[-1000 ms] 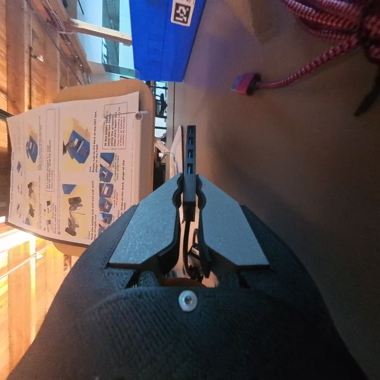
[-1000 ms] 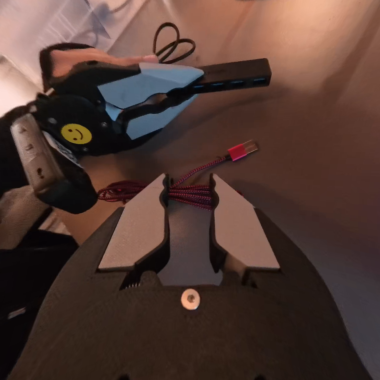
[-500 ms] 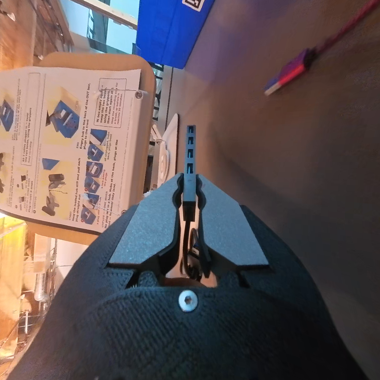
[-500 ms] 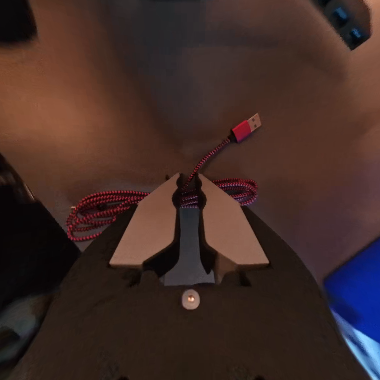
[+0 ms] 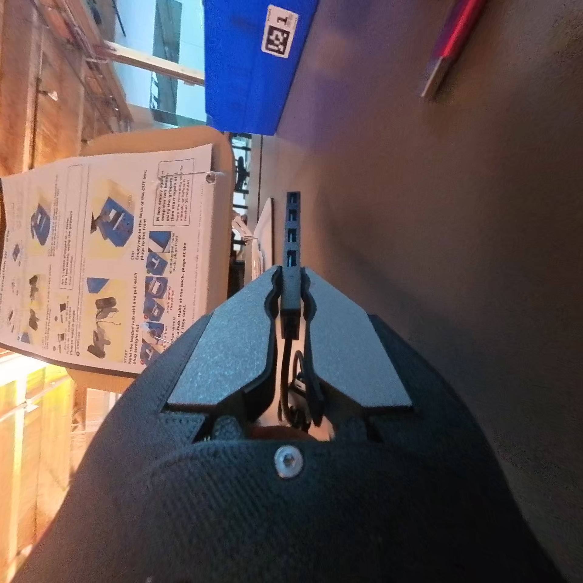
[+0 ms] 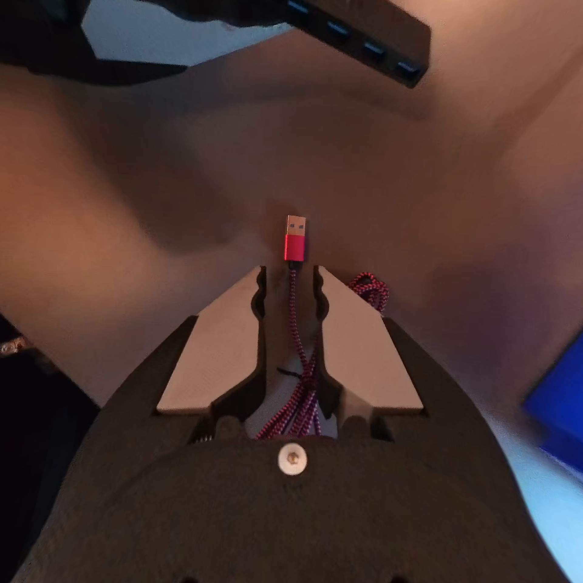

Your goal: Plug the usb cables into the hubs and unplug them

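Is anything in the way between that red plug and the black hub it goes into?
Nothing visible. Bare table lies between the red USB plug and the black USB hub, whose four ports look empty.

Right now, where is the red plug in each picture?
Left wrist view: the red plug is blurred at the top right, on the table.
Right wrist view: the red plug lies at the centre, just beyond the open right gripper.
Shared landmark: the black hub, held by the left gripper.
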The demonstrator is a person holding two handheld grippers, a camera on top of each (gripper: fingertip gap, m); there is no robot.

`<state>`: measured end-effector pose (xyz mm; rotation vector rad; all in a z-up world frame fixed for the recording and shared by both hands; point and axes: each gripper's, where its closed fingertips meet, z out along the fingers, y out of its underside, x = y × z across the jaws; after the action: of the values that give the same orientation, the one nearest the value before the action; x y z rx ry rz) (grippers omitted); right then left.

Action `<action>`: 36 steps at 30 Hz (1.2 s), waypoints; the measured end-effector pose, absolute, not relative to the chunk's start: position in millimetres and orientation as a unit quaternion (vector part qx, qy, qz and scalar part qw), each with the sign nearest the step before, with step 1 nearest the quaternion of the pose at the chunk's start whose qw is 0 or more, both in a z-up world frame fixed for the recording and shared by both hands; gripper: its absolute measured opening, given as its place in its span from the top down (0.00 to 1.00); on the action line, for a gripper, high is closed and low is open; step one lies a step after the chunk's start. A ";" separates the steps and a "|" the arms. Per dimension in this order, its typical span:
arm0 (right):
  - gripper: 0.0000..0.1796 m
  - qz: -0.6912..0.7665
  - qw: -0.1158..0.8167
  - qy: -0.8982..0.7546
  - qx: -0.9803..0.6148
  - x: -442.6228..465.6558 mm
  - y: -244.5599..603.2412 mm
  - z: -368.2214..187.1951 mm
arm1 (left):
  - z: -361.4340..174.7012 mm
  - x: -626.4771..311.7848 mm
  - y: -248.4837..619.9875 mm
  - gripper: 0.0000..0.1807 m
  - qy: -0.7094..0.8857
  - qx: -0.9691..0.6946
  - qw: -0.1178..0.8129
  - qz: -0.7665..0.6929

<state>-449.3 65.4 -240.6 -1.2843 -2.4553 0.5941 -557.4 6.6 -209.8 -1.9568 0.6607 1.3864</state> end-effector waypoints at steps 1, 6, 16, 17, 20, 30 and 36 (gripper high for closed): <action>0.85 0.206 0.165 -0.851 -0.455 -451.0 67.7 -242.9 | -210.6 -556.9 6.7 0.96 0.254 -0.744 0.320 0.528; 0.98 0.252 0.217 -0.850 -0.408 -464.3 64.5 -246.8 | -205.9 -550.7 9.0 0.96 0.251 -0.744 0.330 0.524; 0.98 0.571 0.138 -0.768 -0.255 -439.4 60.7 -175.8 | -192.5 -539.4 13.3 0.96 0.245 -0.733 0.370 0.516; 0.99 0.576 0.136 -0.765 -0.255 -439.5 61.9 -176.8 | -192.9 -538.6 14.0 0.96 0.246 -0.733 0.371 0.514; 0.98 0.577 0.144 -0.765 -0.246 -438.7 62.4 -175.1 | -192.9 -535.1 16.0 0.96 0.250 -0.731 0.372 0.514; 0.98 0.489 0.201 -0.804 -0.274 -456.2 63.8 -199.7 | -207.3 -538.9 16.4 0.96 0.211 -0.778 0.383 0.451; 0.98 0.444 0.231 -0.816 -0.288 -469.7 53.7 -209.9 | -225.5 -542.6 13.7 0.95 0.230 -0.795 0.348 0.440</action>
<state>-469.7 53.7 -209.9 -0.7930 -2.2435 1.2219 -542.6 13.7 -225.5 -2.0622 0.5966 1.1421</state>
